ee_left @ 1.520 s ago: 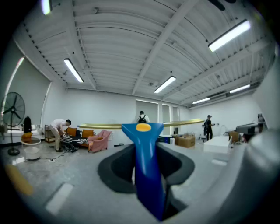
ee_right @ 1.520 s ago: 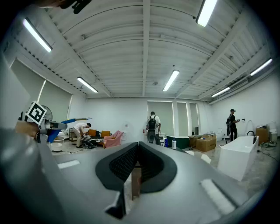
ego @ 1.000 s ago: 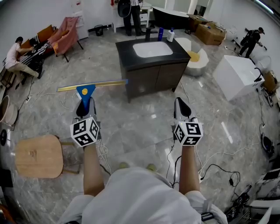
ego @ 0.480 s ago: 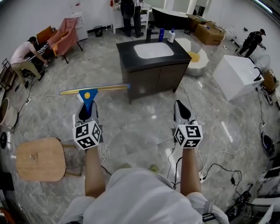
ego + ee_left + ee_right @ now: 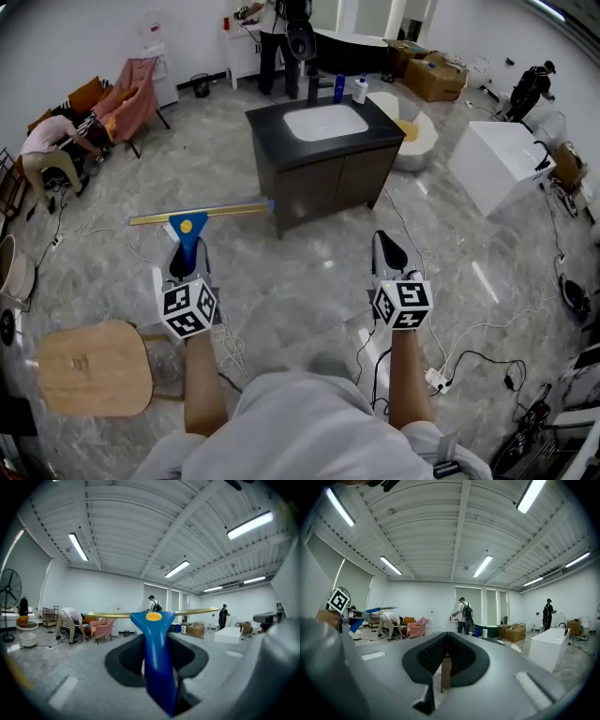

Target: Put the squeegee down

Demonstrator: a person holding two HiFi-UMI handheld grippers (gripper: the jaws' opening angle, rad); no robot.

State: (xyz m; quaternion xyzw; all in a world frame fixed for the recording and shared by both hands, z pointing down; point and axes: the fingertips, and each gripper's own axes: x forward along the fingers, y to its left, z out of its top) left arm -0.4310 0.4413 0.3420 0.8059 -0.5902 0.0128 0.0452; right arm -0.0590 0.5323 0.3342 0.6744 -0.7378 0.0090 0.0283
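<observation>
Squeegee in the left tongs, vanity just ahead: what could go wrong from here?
1. The squeegee sits in the left tongs by its handle, long blade sideways; its right end looks close to the vanity corner and could clip it.
2. Set on the countertop, the blade could knock the bottles at the back edge.
3. Loose cables on the floor are a trip hazard.

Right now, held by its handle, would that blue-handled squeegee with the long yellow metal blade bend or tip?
Probably stiff: the blue-handled squeegee carries its long blade straight and level. It may twist, since the left gripper clamps only the narrow handle. It looks light, being thin.
</observation>
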